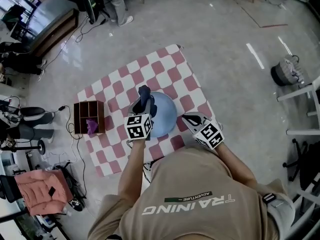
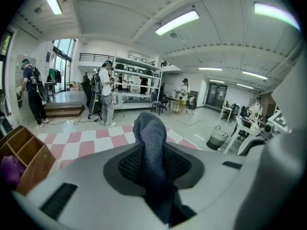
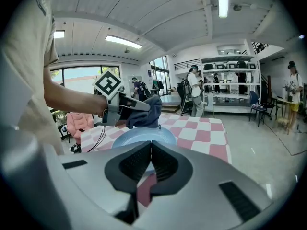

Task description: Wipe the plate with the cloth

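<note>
Head view: shirt (image 1: 190,204) reads TRAINING, ADVENTURE; left tongs (image 1: 143,105) pinch cloth (image 1: 145,95), right tongs (image 1: 186,119) pinch plate (image 1: 165,118)

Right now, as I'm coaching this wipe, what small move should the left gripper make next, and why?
Probably lower the left gripper until the cloth meets the plate: its jaws clamp the cloth above the far rim, and the right gripper pinches the near rim.

glossy grey floor (image 1: 225,44); ceiling strip lights (image 2: 176,22); metal shelving (image 2: 136,78) against white wall (image 2: 96,49); tall windows (image 3: 79,83).
</note>
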`<state>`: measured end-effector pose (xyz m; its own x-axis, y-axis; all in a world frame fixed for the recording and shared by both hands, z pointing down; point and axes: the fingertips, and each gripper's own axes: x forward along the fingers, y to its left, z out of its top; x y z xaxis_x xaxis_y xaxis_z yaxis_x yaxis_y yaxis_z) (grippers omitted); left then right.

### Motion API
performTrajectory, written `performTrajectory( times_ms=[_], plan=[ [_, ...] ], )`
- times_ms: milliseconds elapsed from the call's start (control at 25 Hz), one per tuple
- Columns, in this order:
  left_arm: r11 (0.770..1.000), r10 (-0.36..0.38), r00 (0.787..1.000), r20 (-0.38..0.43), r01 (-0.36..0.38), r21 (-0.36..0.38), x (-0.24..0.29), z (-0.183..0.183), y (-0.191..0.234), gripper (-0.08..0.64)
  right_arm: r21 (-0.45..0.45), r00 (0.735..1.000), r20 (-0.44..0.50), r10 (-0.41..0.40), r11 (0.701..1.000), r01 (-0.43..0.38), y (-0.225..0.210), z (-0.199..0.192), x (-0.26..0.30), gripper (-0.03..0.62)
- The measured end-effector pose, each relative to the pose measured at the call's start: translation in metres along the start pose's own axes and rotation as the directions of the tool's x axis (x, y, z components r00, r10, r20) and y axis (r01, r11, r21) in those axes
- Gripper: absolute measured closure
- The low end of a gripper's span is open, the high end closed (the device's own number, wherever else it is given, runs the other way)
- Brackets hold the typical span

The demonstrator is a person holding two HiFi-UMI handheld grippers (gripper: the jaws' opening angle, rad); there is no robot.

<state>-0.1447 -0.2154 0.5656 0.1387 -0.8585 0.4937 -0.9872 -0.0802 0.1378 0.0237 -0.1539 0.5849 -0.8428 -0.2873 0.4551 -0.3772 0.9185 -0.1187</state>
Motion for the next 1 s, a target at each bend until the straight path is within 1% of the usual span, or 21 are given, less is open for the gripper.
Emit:
performTrajectory(
  times_ms=[80, 200, 400, 560, 680, 800, 880, 960, 1000],
  plan=[
    [0.999, 0.041, 0.998, 0.04, -0.04, -0.018, -0.024, 0.0, 0.015, 0.454, -0.016, 0.999, -0.009, 0.036, 0.999, -0.036, 0.013, 0.004, 0.01, 0.575],
    [0.991, 0.116, 0.99, 0.078, -0.11, -0.078, -0.061, -0.005, 0.04, 0.454, -0.045, 0.995, -0.017, 0.097, 0.994, -0.098, 0.033, 0.016, 0.025, 0.575],
    [0.959, 0.254, 0.963, 0.09, -0.239, -0.154, -0.132, -0.024, 0.084, 0.454, -0.089, 0.982, -0.026, 0.187, 0.978, -0.189, 0.071, 0.038, 0.049, 0.575],
    [0.923, 0.341, 0.937, 0.071, -0.32, -0.215, -0.194, -0.044, 0.111, 0.454, -0.114, 0.963, -0.056, 0.265, 0.956, -0.27, 0.109, 0.05, 0.064, 0.575],
    [0.888, 0.413, 0.908, 0.065, -0.386, -0.251, -0.235, -0.061, 0.135, 0.454, -0.143, 0.945, -0.072, 0.319, 0.934, -0.326, 0.135, 0.055, 0.08, 0.575],
    [0.853, 0.472, 0.88, 0.059, -0.439, -0.284, -0.268, -0.08, 0.159, 0.454, -0.164, 0.932, -0.08, 0.353, 0.918, -0.362, 0.156, 0.056, 0.1, 0.575],
    [0.826, 0.503, 0.863, 0.046, -0.465, -0.32, -0.286, -0.097, 0.175, 0.454, -0.174, 0.925, -0.088, 0.369, 0.909, -0.379, 0.169, 0.056, 0.113, 0.575],
    [0.805, 0.523, 0.852, 0.023, -0.485, -0.341, -0.301, -0.117, 0.19, 0.454, -0.181, 0.92, -0.097, 0.381, 0.902, -0.392, 0.183, 0.056, 0.122, 0.575],
    [0.801, 0.527, 0.85, 0.012, -0.492, -0.341, -0.307, -0.125, 0.196, 0.454, -0.186, 0.917, -0.102, 0.385, 0.898, -0.398, 0.191, 0.056, 0.125, 0.575]
  ],
)
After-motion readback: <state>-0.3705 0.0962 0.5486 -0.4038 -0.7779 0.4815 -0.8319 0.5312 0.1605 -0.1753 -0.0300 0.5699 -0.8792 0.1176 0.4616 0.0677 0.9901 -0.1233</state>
